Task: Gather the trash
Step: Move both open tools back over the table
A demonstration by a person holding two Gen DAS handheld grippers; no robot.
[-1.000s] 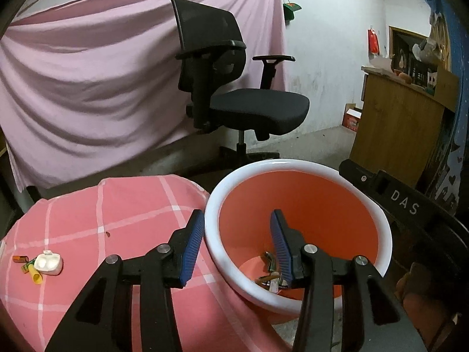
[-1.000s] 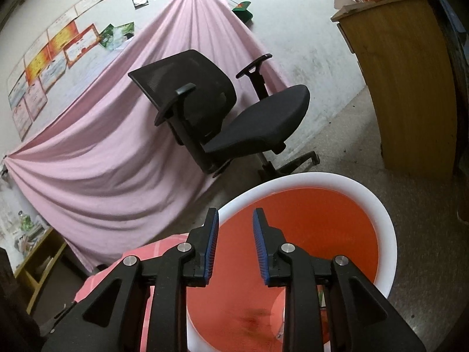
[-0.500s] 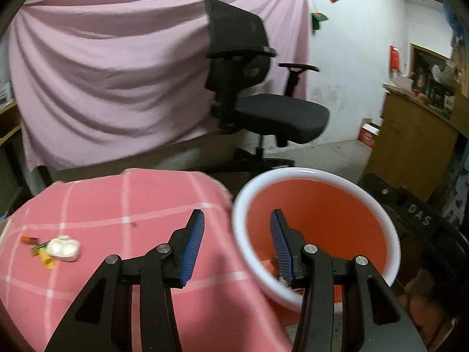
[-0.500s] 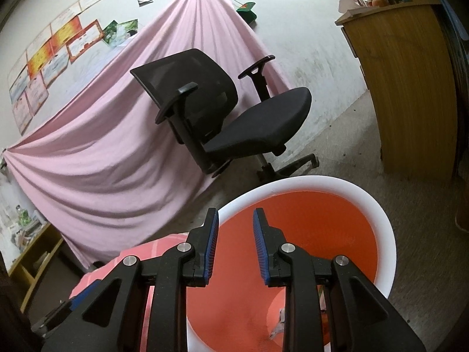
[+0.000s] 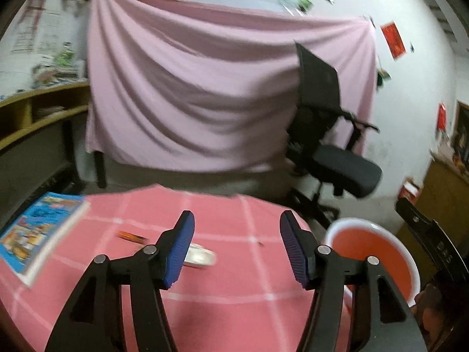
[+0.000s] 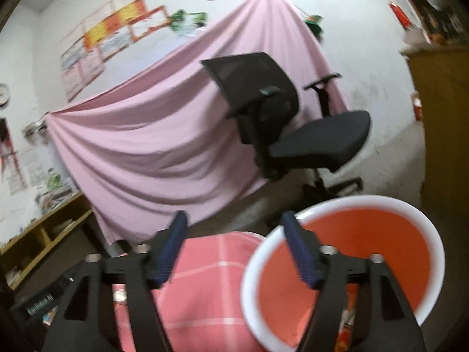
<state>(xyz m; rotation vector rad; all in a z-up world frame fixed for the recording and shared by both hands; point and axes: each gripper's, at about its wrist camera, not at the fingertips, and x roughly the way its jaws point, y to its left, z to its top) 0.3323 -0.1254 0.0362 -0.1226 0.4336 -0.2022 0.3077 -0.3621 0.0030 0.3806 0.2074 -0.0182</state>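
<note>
Facing tabletop, left gripper jaws opening, nothing between; white scrap lies just beyond left finger, long axis crosswise, mid-table. Right gripper jaws opening, empty, near orange bin at right edge. Left nearer.

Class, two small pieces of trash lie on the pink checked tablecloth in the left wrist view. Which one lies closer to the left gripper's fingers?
The white piece, partly hidden behind the left gripper's left finger. The thin orange piece lies farther back, toward the blue book.
</note>
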